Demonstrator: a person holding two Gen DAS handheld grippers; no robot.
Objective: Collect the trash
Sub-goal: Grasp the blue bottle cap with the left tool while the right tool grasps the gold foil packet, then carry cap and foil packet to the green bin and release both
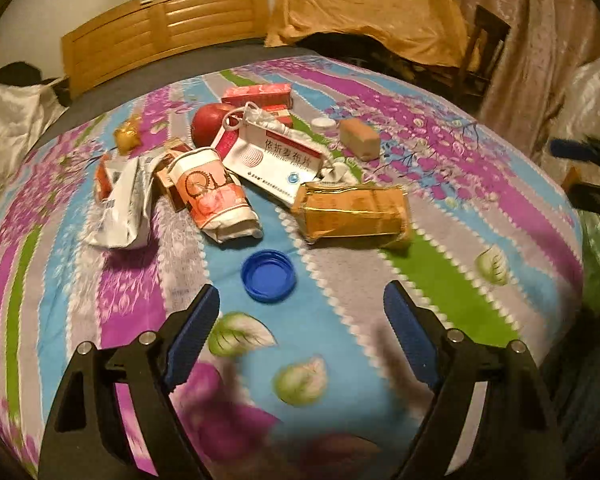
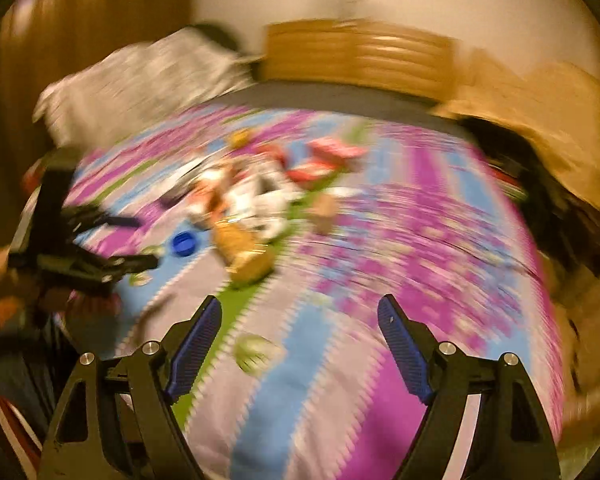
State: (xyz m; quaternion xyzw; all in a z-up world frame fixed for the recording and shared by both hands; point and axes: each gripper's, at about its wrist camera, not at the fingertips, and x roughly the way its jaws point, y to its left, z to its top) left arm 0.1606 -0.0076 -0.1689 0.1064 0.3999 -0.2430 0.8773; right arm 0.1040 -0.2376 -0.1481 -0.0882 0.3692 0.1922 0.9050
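Left gripper (image 1: 302, 304): jaws wide, empty; blue cap (image 1: 268, 275) just ahead on bed (image 1: 440, 280).
Right gripper (image 2: 300, 316): wide, empty, blurred.
Writing: white box (image 1: 276, 160), Chinese characters.

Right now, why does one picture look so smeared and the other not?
Right wrist view: motion blur smears the bedspread and trash, only the open right tongs stay crisp. Left wrist view: mostly sharp, blue cap clear, warm dim light, fisheye-bent edges.
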